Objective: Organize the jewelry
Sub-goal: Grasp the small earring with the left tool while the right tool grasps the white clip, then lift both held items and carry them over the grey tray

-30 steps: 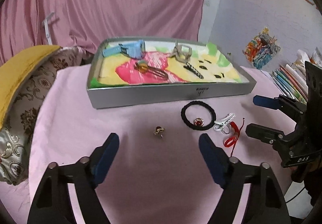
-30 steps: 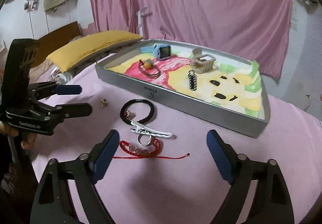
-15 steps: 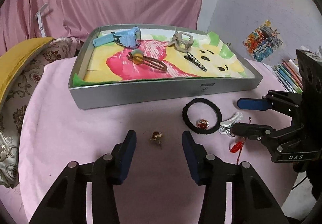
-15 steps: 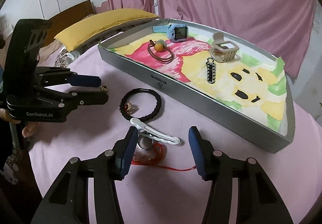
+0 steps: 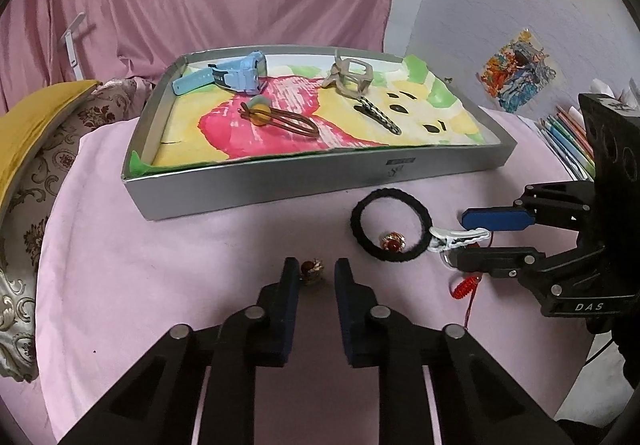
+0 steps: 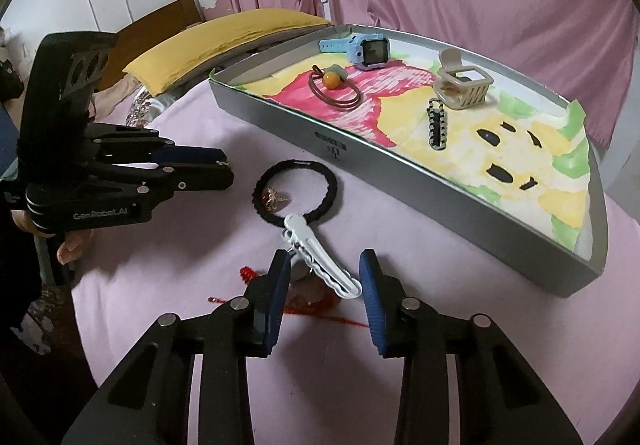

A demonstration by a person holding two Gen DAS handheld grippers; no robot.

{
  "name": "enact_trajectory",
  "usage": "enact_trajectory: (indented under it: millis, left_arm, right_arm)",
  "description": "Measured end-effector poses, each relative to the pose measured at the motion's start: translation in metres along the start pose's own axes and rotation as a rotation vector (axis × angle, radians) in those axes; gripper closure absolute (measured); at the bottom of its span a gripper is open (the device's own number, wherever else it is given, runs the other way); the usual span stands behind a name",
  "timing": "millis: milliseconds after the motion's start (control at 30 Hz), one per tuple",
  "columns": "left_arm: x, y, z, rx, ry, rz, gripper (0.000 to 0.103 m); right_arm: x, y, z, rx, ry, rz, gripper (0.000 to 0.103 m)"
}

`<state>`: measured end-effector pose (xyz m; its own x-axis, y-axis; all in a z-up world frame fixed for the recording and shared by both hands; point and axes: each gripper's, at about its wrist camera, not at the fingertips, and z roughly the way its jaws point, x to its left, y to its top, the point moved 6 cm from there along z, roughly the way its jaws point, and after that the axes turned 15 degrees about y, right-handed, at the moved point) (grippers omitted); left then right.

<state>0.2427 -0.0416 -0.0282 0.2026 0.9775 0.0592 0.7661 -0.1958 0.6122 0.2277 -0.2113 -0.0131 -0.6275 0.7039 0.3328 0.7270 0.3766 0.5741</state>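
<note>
A grey tray (image 5: 320, 181) (image 6: 400, 169) holds a blue watch (image 5: 236, 75), a brown hair tie (image 5: 280, 119), a beige claw clip (image 5: 352, 79) and a black clip (image 5: 378, 117). On the pink cloth lie a small gold and red ring (image 5: 311, 269), a black hair tie (image 5: 390, 225) (image 6: 296, 189) around a red brooch (image 5: 393, 241), a white clip (image 6: 320, 257) (image 5: 460, 235) and a red cord (image 6: 320, 303). My left gripper (image 5: 314, 273) is narrowly open around the ring. My right gripper (image 6: 324, 265) is partly open around the white clip.
A yellow cushion (image 6: 224, 41) and a patterned pillow (image 5: 44, 165) lie to the left of the table. Pink curtains hang behind. Books and pencils (image 5: 568, 141) sit at the right edge.
Both grippers have moved forward and down and have narrowed. The left now straddles the ring, the right straddles the white clip.
</note>
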Motion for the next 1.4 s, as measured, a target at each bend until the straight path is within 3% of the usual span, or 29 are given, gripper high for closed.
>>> enact_trajectory:
  millis: [167, 600, 633, 733, 867, 1200, 1400]
  left_arm:
    - [0.000, -0.002, -0.001, -0.003, -0.006, -0.005, 0.092]
    - [-0.001, -0.003, -0.002, -0.007, -0.001, 0.003, 0.092]
    - [-0.001, -0.003, -0.003, -0.009, -0.001, 0.005, 0.092]
    - [-0.003, -0.003, -0.005, -0.014, -0.012, -0.004, 0.092]
    - [-0.004, -0.004, -0.008, -0.021, -0.013, -0.014, 0.092]
    - [-0.006, 0.004, -0.034, -0.121, -0.019, -0.044, 0.092]
    - [0.000, 0.023, -0.055, -0.247, -0.013, -0.120, 0.092]
  right_arm:
    - [0.001, -0.006, -0.005, -0.005, 0.012, 0.014, 0.086]
    - [0.003, -0.005, -0.010, -0.079, 0.027, 0.053, 0.093]
    - [0.002, -0.004, -0.012, -0.098, 0.030, 0.062, 0.100]
    - [0.003, -0.003, -0.016, -0.152, 0.044, 0.086, 0.100]
    - [0.005, -0.007, -0.010, -0.154, 0.052, 0.107, 0.100]
    - [0.018, -0.005, -0.034, -0.254, 0.072, 0.111, 0.100]
    - [0.029, 0.010, -0.064, -0.361, -0.031, 0.036, 0.100]
